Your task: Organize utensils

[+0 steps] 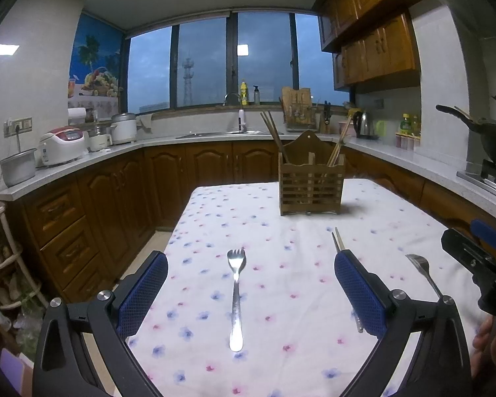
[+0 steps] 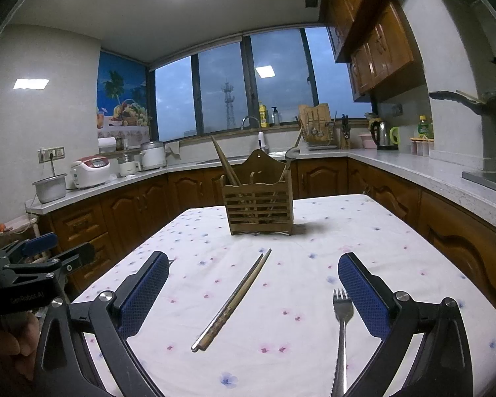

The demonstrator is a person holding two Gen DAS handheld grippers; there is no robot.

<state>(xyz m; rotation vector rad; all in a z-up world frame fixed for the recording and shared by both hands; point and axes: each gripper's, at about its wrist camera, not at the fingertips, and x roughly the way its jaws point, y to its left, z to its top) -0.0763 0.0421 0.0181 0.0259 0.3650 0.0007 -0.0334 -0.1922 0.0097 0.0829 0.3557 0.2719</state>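
You are holding the left gripper [image 1: 250, 269] over the table [image 1: 380, 205] with its fingers [image 1: 142, 292] spread wide and gripping nothing; a fork [image 1: 235, 292] is lying between them, on the near side of the wooden holder [image 1: 310, 183]. Your right gripper [image 2: 253, 269] is also hovering wide and empty, a pair of chopsticks [image 2: 233, 299] lying between its fingers nearer you than the holder, and a second fork [image 2: 342, 324] lying just beside its right finger.
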